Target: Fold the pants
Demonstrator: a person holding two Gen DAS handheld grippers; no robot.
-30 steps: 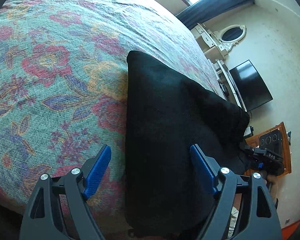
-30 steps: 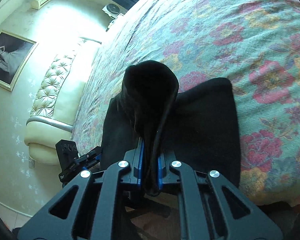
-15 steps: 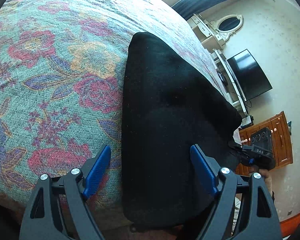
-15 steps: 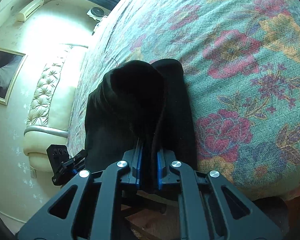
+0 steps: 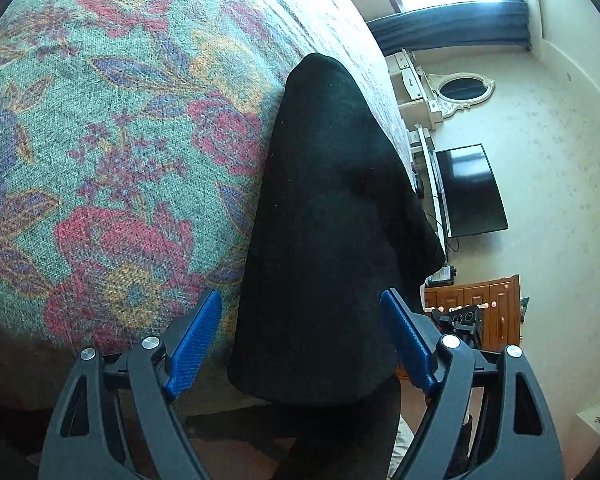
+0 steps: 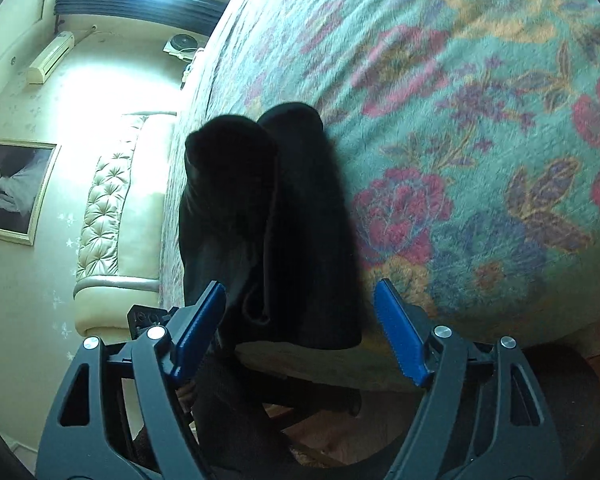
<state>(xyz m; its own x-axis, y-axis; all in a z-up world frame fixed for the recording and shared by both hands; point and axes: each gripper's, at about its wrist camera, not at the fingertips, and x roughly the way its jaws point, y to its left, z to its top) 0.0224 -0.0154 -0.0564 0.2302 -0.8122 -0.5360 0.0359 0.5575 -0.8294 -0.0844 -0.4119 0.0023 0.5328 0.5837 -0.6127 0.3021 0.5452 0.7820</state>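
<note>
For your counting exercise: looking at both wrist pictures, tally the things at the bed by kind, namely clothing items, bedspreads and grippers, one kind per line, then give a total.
Black pants: 1
Flowered bedspread: 1
Grippers: 2, the left gripper open and the right gripper opening, its pads off the cloth
Total: 4

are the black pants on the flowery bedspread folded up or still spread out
Folded. The black fabric pants lie as a narrow stack on the floral woven bedspread, with doubled layers visible at the near edge.

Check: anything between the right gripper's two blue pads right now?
Right wrist view: the folded black pants on the floral bedspread lie between the right gripper pads; jaws opening, neither pad pressing.
</note>
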